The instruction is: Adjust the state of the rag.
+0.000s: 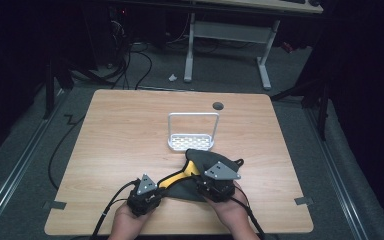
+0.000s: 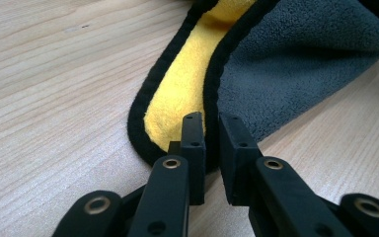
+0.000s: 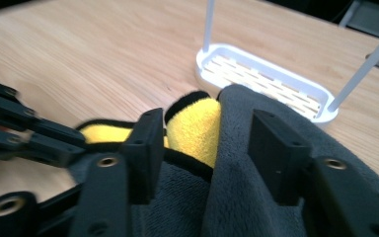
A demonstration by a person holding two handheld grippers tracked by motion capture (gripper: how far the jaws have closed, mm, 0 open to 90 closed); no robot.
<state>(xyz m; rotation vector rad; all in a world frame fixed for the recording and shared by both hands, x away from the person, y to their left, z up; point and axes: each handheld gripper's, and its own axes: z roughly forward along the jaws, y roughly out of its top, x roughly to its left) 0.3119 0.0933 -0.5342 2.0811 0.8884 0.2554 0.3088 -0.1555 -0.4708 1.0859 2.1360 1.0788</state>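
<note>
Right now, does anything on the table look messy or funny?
Yes, the cloth is rumpled: a fold shows its yellow side, and one end lies on the white rack. The left gripper pinches its black edge.

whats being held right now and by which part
The left gripper is shut on the black-trimmed edge of the grey and yellow cloth. The right gripper is open, its jaws astride a raised fold of the cloth without pressing it.

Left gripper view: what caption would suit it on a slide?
Left gripper pinching the black-trimmed edge of a grey-and-yellow cloth on a wooden table.
</note>
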